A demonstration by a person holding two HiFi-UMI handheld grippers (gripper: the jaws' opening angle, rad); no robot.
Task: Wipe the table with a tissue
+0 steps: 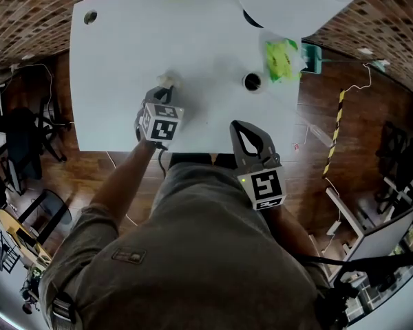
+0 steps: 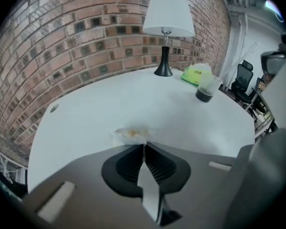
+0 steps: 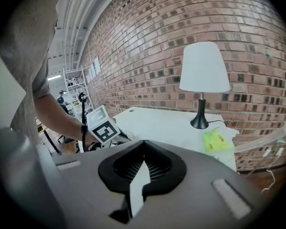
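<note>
The white table (image 1: 124,60) fills the upper part of the head view. A crumpled white tissue (image 1: 171,80) with a yellowish stain (image 2: 130,134) lies against the tabletop left of the middle. My left gripper (image 1: 164,93) points steeply down at it. In the left gripper view its jaws (image 2: 144,145) are shut, with the tissue pinched at their tips. My right gripper (image 1: 239,125) hovers over the table's near edge, apart from the tissue. It is shut with nothing between its jaws (image 3: 144,149).
A lamp (image 2: 167,18) with a white shade stands at the table's far right. Beside it lie a green tissue packet (image 1: 281,57) and a dark cup (image 1: 252,82). A cable hole (image 1: 90,17) sits in the far left corner. Chairs stand on the wooden floor around.
</note>
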